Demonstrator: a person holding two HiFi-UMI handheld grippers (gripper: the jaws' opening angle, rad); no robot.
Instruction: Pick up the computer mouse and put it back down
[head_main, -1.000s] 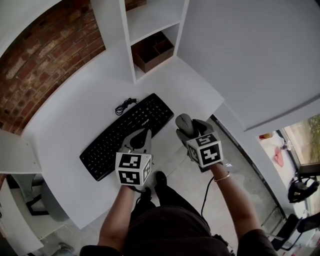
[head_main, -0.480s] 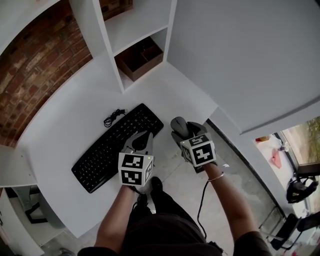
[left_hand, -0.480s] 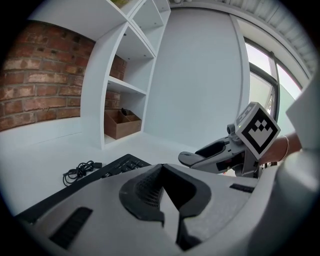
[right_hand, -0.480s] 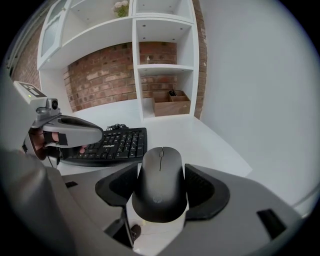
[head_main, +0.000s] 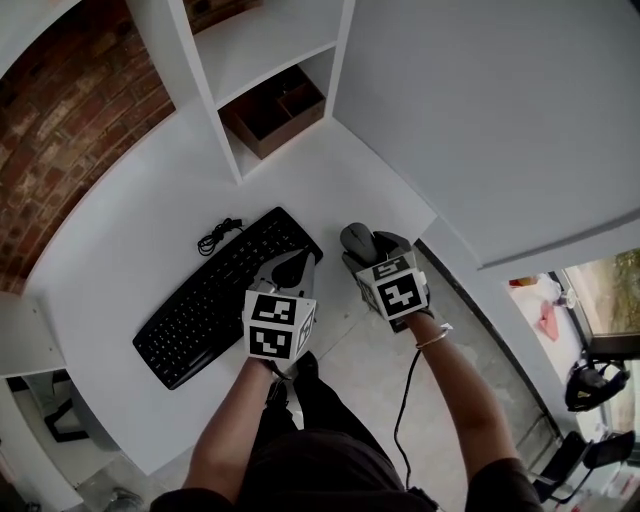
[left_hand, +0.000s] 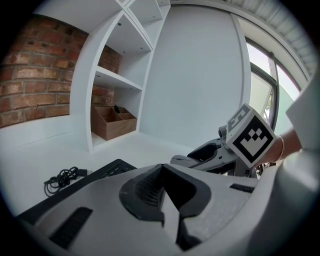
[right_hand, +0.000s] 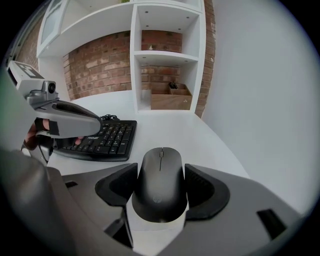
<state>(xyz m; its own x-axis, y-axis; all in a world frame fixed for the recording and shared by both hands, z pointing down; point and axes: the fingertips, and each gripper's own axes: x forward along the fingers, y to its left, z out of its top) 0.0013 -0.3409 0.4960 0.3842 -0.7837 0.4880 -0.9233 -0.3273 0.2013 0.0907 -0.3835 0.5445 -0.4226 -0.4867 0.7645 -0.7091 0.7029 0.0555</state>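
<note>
Right gripper is clamped on the computer mouse. In the right gripper view both pads are pressed against the sides of the mouse, with the right gripper pointed past the keyboard's right end. The mouse is held just right of the keyboard, near the desk edge. Whether it is touching the desk cannot be told.

Left gripper is clenched with nothing in it. In its own view the jaws of the left gripper are seen pressed together. It is held over the near right corner of the keyboard.

Versus 0.5 s ago, the grasp on the mouse is unchanged and its place beside the keyboard is kept. The left gripper's tip is shifted slightly further over the keyboard's corner. Otherwise only the framing is moved a little.

A coiled cable is seen just behind the keyboard, and a wooden box well behind it in the shelf.
</note>
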